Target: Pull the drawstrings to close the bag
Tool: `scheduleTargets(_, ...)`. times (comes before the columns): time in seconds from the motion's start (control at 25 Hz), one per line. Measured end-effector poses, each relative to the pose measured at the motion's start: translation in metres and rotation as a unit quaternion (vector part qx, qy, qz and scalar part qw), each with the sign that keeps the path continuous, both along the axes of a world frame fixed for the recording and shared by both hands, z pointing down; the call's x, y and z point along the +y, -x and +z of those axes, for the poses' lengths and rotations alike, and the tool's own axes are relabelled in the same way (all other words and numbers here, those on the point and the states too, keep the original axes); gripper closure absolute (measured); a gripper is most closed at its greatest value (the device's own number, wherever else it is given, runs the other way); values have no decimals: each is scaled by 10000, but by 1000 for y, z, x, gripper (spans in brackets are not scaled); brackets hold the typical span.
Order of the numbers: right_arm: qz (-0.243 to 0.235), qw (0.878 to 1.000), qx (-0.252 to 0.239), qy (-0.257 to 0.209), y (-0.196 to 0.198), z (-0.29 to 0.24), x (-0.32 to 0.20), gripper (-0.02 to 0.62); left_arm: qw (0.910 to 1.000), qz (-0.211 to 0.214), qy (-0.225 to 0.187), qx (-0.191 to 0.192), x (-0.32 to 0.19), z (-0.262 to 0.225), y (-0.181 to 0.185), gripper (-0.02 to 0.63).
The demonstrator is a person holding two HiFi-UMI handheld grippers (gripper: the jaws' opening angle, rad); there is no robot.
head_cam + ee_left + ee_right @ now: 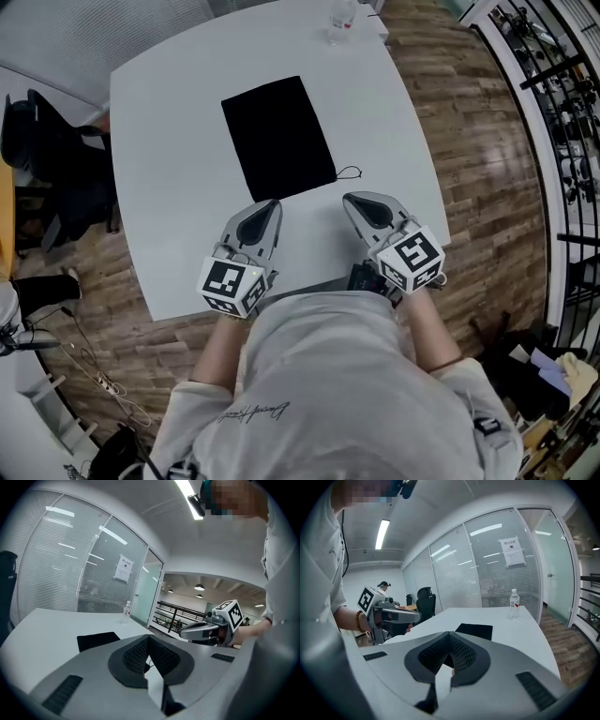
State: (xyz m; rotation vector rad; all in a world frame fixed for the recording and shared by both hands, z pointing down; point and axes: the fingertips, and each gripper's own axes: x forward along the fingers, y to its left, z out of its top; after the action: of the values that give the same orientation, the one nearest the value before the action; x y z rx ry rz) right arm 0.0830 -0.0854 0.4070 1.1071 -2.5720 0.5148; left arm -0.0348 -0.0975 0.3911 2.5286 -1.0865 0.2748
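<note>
Light grey T-shirt (356,375), dark script print (253,411). Beaded bracelet (358,620), left wrist. Grey left gripper (273,203) and right gripper (349,198), black-and-white marker cubes.

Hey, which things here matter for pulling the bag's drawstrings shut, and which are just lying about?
For the job:
- black bag
- drawstring looping out at the bag's near right corner
- left gripper and right gripper, both shut and empty

Lying about:
- water bottle
- black chair
</note>
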Motion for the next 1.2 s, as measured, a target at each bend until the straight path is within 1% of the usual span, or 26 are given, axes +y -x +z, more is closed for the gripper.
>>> scheduleTargets(0.48,98,9990,374,227,-16,42,-7,572,9982,-362,327,-352,7,43,37,595)
scheduleTargets(0.64,128,9976,603,314,-23,59,-8,572,9960,-568,538,-440,10,64,52,595)
scheduleTargets(0.76,96,9959,820,370,-29,73,-8,572,9935,-735,642,-578,14,77,65,595)
scheduleTargets(0.88,100,9941,1009,397,-34,86,-12,572,9910,-798,678,-838,17,93,77,594)
scheduleTargets(1.04,27,9929,1112,428,-37,98,-14,572,9850,-698,733,-1395,25,119,85,592)
scheduleTargets(1.2,-52,9926,1121,475,-37,108,-13,572,9751,-560,749,-2013,28,146,85,537)
